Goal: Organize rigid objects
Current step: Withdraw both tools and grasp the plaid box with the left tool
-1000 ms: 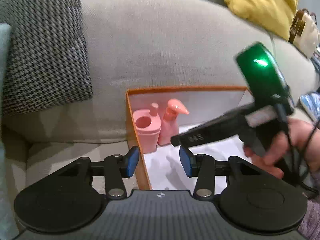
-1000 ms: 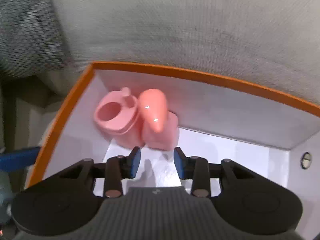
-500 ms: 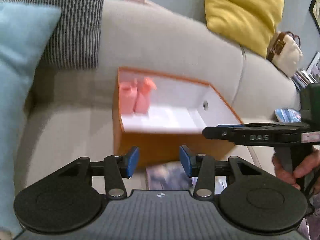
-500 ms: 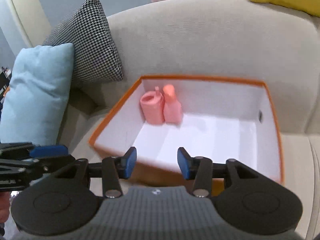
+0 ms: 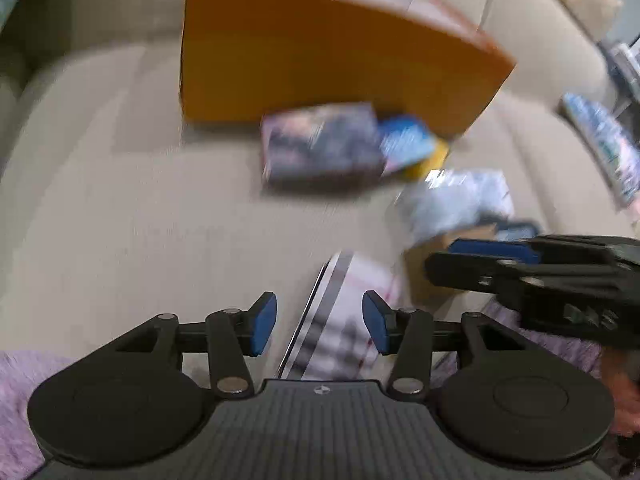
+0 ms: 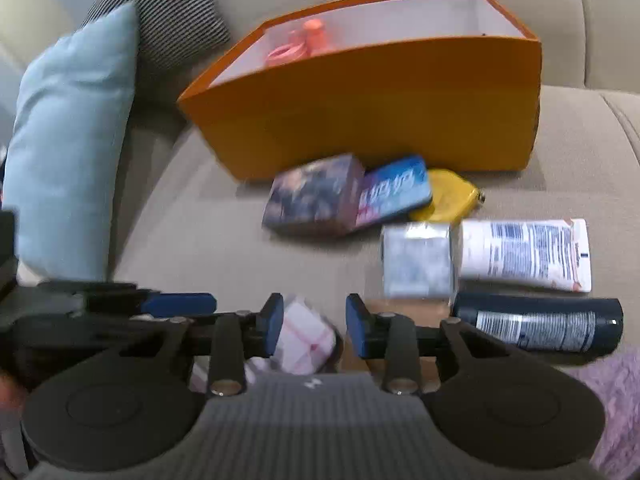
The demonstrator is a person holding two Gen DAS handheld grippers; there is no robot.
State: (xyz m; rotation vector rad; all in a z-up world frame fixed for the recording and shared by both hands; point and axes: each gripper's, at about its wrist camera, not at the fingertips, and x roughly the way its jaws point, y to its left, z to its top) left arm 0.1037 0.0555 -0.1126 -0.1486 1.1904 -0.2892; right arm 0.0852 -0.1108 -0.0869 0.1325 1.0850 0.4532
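Two pink bottles (image 6: 298,46) upright inside orange box (image 6: 372,108).

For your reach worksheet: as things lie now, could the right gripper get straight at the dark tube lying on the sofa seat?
Probably yes. The dark tube lies uncovered on the seat, just beside the right gripper, whose jaws are empty. Nothing lies on top of it.

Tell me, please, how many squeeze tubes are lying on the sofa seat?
2: a white printed tube right of the items, a dark navy tube just nearer the camera. Others may be hidden.
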